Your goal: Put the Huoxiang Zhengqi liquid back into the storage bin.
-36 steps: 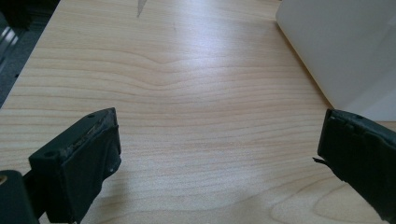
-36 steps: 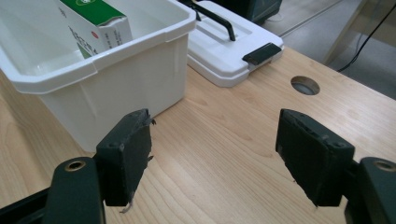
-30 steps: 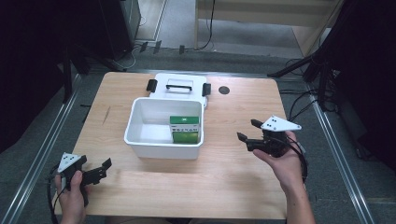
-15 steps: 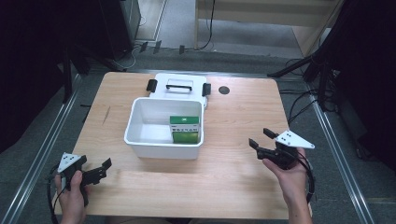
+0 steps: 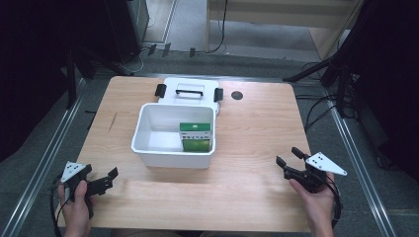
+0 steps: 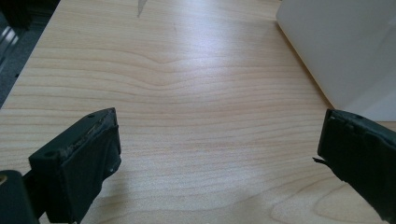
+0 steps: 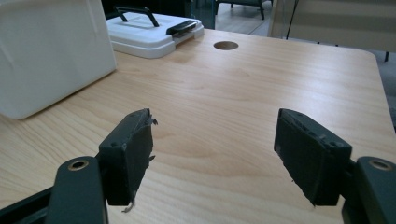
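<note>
The green box [image 5: 195, 137] stands inside the white bin [image 5: 174, 159] mid-desk [image 5: 257, 133]; likely light, stiff cardboard, best pinched across its flat faces. Both the left gripper [image 5: 104, 180] and the right gripper [image 5: 288, 157] are spread open, empty. The right gripper view adds the lid [image 7: 149, 32], seen low.

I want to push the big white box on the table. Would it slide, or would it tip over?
The white box would probably slide: it is wide and low with a flat bottom on the smooth wooden table. It looks like thin plastic and holds just a green carton, so it is likely light. A high push on its rim might tilt it.
</note>
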Demonstrator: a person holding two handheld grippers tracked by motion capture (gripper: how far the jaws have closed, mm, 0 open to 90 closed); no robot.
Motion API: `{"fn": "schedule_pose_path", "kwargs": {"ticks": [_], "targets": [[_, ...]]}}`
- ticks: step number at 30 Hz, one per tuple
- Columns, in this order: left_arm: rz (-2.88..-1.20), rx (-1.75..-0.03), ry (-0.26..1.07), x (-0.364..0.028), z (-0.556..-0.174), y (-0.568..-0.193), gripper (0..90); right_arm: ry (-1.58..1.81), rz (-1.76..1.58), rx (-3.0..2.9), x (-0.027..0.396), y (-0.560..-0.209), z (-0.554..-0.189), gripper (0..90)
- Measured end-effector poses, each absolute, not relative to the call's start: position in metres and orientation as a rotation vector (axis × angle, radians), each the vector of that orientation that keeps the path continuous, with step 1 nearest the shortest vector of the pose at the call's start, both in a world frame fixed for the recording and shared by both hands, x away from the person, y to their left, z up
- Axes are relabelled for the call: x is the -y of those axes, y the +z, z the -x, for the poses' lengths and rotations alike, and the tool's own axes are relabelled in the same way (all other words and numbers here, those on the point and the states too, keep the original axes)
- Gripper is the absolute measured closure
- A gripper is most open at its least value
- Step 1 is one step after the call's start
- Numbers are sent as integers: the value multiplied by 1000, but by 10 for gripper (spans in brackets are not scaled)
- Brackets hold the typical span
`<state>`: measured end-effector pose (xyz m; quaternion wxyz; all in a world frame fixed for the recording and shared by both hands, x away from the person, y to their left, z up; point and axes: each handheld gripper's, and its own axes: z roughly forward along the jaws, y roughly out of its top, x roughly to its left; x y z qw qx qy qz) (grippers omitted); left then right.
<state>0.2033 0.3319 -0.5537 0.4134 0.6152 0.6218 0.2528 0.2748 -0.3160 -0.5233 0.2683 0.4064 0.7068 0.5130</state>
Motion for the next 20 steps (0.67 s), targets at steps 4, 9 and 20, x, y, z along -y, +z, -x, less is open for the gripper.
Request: {"fn": "schedule_pose_path", "kwargs": {"ticks": [4, 9, 20], "targets": [[-1548, -1564, 637, -332, -203, -554, 3, 1390, -1124, -1885, 327, -533, -266, 285], [-1547, -1565, 637, -332, -203, -554, 3, 1401, -1144, -1858, 336, -542, -257, 285], [-1548, -1573, 628, -332, -204, -554, 3, 1451, -1181, -1838, 335, -545, -248, 267]]}}
